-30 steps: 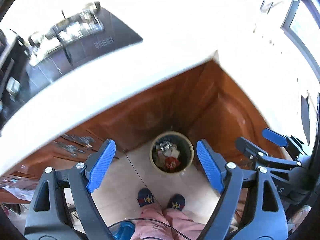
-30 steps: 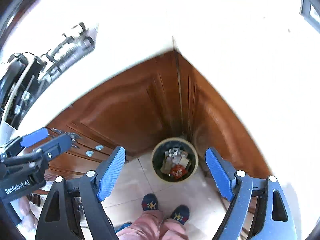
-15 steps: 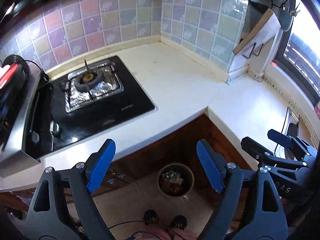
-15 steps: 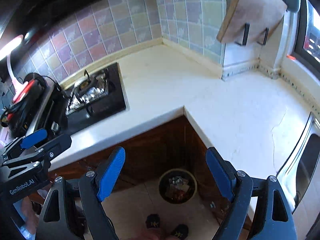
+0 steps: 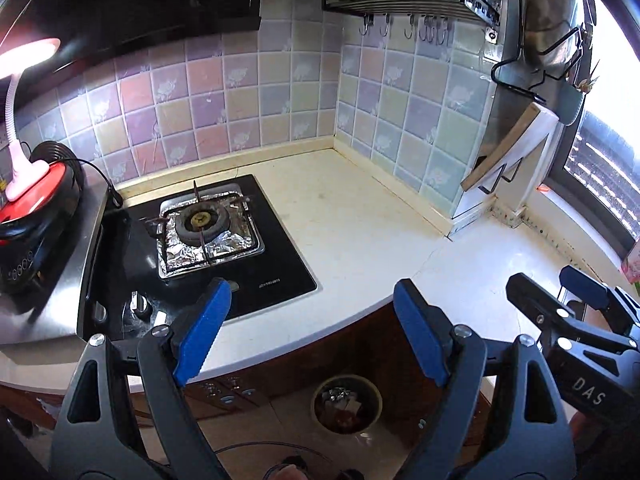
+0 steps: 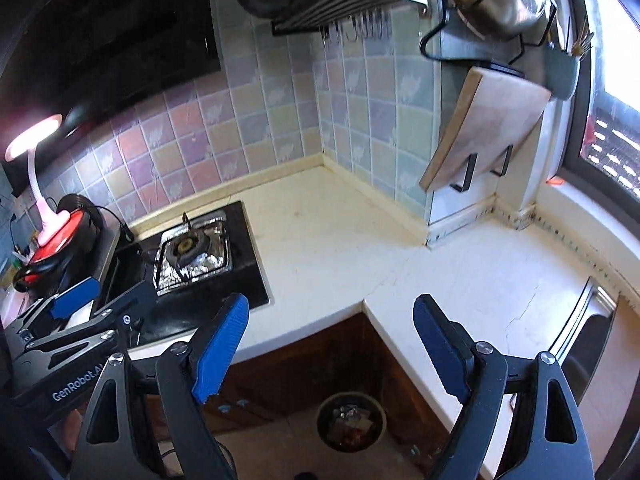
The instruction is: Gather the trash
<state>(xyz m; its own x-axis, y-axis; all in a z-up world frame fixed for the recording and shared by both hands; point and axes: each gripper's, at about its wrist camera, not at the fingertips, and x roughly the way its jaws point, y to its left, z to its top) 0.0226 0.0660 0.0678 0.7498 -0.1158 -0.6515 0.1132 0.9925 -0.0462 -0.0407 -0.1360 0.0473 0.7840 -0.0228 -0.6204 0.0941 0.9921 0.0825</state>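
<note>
A round trash bin (image 5: 346, 404) with crumpled wrappers and foil inside stands on the floor in the cabinet corner; it also shows in the right wrist view (image 6: 351, 420). My left gripper (image 5: 310, 316) is open and empty, held above the counter edge. My right gripper (image 6: 330, 338) is open and empty beside it, to the right; it shows in the left wrist view (image 5: 552, 296), and the left gripper shows in the right wrist view (image 6: 100, 300). No loose trash shows on the cream counter (image 5: 360, 216).
A black gas hob (image 5: 208, 240) with a foil-lined burner sits left. A red cooker (image 5: 32, 200) and pink lamp (image 5: 16, 120) stand far left. A cutting board (image 6: 480, 128) leans on a rack at the right wall. A steel sink (image 6: 588, 336) lies right.
Both grippers have risen and tilted up from looking down at the bin and floor. The counter, hob and tiled wall have come into view. Both stay open.
</note>
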